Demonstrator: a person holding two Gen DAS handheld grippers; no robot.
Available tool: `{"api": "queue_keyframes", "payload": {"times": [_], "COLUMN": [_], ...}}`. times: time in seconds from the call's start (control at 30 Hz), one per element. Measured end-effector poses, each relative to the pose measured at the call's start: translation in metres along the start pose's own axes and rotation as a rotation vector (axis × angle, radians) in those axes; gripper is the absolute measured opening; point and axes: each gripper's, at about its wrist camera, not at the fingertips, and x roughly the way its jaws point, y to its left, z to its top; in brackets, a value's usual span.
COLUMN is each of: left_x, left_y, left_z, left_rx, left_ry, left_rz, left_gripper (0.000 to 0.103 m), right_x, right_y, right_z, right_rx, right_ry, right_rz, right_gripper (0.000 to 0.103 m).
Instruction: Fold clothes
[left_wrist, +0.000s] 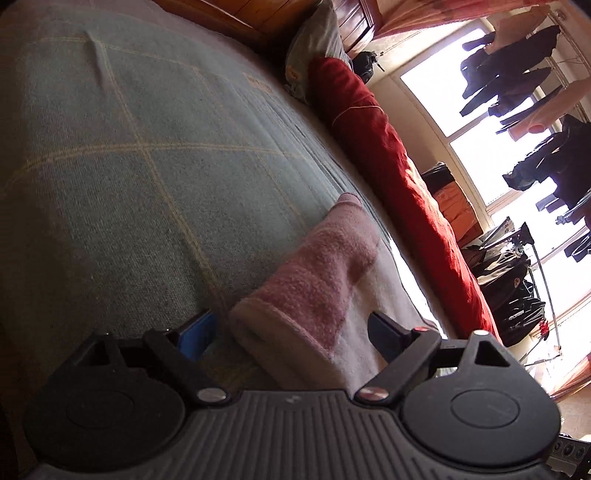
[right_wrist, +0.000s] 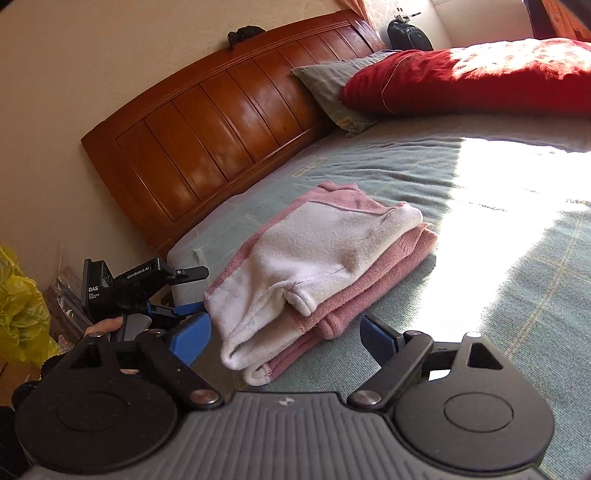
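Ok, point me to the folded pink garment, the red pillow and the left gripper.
folded pink garment (right_wrist: 321, 266): right wrist view, on its white top panel.
red pillow (right_wrist: 461, 85): right wrist view, on its shaded front face.
left gripper (right_wrist: 192, 291): right wrist view, between its two fingertips, beside the garment's edge.

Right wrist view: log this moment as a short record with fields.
garment: pink and white garment, folded into a bundle
surface: green blanket on the bed
behind: wooden headboard, grey pillow, red quilt
right gripper: open, fingers either side of the near end, not pressing
left gripper: open, at the left end of the garment, holding nothing
light: sun patch on the right of the blanket
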Motion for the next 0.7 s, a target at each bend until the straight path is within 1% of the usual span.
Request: {"api": "queue_keyframes", "payload": {"times": [0.07,0.13,0.17,0.23,0.37,0.43,0.53,0.57,0.6,0.63,0.7], "left_x": [-0.001,0.003,0.007,0.009,0.008,0.009,0.014,0.015,0.016,0.017,0.017], "left_y": [0.003,0.001,0.001,0.000,-0.002,-0.004,-0.002,-0.003,-0.004,-0.003,-0.002], "left_z": [0.000,0.000,0.000,-0.002,-0.016,-0.020,-0.014,-0.011,-0.008,-0.006,-0.003], "left_rx": [-0.030,-0.016,-0.016,-0.026,-0.061,-0.037,-0.068,-0.072,-0.070,-0.077,-0.088], "left_ry": [-0.034,-0.024,-0.012,-0.011,0.015,0.005,-0.016,-0.020,-0.022,-0.025,-0.030], "left_rz": [-0.026,-0.034,-0.042,-0.053,-0.114,-0.118,-0.105,-0.090,-0.065,-0.047,-0.018], "left_gripper": [0.089,0.089,0.091,0.091,0.091,0.091,0.088,0.076,0.046,0.036,0.033], "right_x": [-0.003,-0.005,-0.005,-0.004,-0.002,-0.001,0.002,0.002,0.001,0.000,-0.003], "right_y": [-0.002,-0.001,-0.001,0.000,0.003,0.007,0.009,0.009,0.010,0.011,0.011], "right_z": [-0.002,-0.002,-0.003,-0.004,-0.009,-0.013,-0.016,-0.016,-0.016,-0.017,-0.017], "right_rx": [0.009,0.011,0.012,0.018,0.039,0.028,0.029,0.029,0.025,0.018,0.006], "right_ry": [-0.001,-0.002,-0.003,-0.005,0.006,0.012,0.029,0.030,0.026,0.020,0.010], "right_rz": [0.000,0.007,0.007,0.010,0.039,0.041,0.040,0.036,0.030,0.024,0.014], "right_gripper": [0.091,0.091,0.091,0.092,0.092,0.092,0.092,0.092,0.092,0.092,0.092]}}
